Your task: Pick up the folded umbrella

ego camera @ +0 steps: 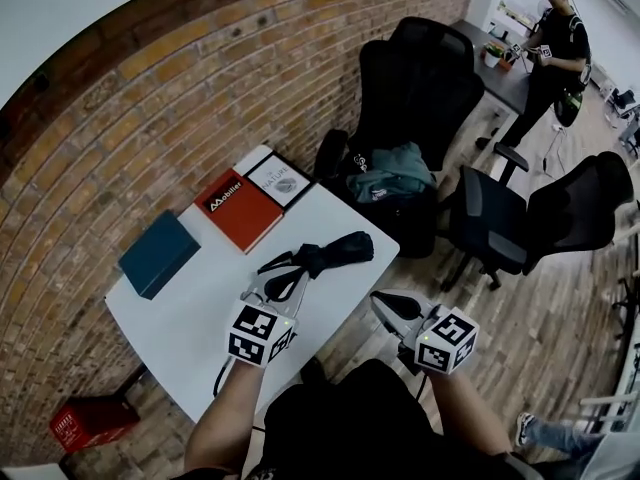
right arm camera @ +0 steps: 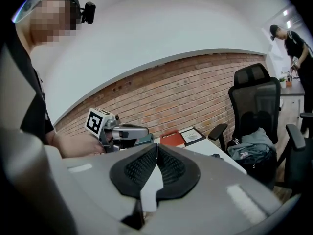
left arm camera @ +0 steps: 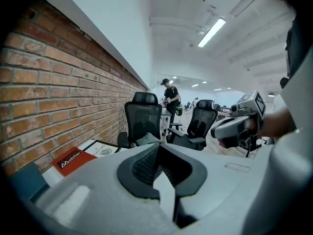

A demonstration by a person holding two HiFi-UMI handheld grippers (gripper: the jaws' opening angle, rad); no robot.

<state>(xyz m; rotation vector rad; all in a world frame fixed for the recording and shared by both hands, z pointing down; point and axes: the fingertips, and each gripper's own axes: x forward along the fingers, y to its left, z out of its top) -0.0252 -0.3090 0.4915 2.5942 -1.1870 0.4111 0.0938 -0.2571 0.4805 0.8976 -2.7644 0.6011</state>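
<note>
Head view: folded umbrella [ego camera: 335, 252], black, lies on the white desk [ego camera: 190, 318] nr its right edge. Its long axis runs lower-left to upper-right in the pic, w/ a strap loop [ego camera: 283, 266] at the lower-left end. Left gripper [ego camera: 276, 284] is over the desk w/ its tip right at that looped end, pointing roughly along the umbrella's length; can't tell if it touches. Right gripper [ego camera: 380, 303] is past the desk edge, over the floor, near the umbrella's mid-length but apart from it. So left is the nearer one, w/ the umbrella straight ahead of it and a bit to the right. Red book [ego camera: 240, 210] and blue box [ego camera: 157, 254] sit further back by the brick wall, well apart from the umbrella. Left gripper view: jaws pressed together, nothing btwn them. Umbrella not visible here, prob. hidden under the gripper's own body. Right gripper [left arm camera: 239, 126] shows at the right, in a hand. Right gripper view: jaws likewise closed tight and empty; left gripper [right arm camera: 115, 130] shows at left above the desk. Judgement: pick not yet begun. Jaws must open first, and since the left gripper is lined up w/ the long axis, a hold across the narrow body prob. needs the tip brought over it from above or from the side.
</note>
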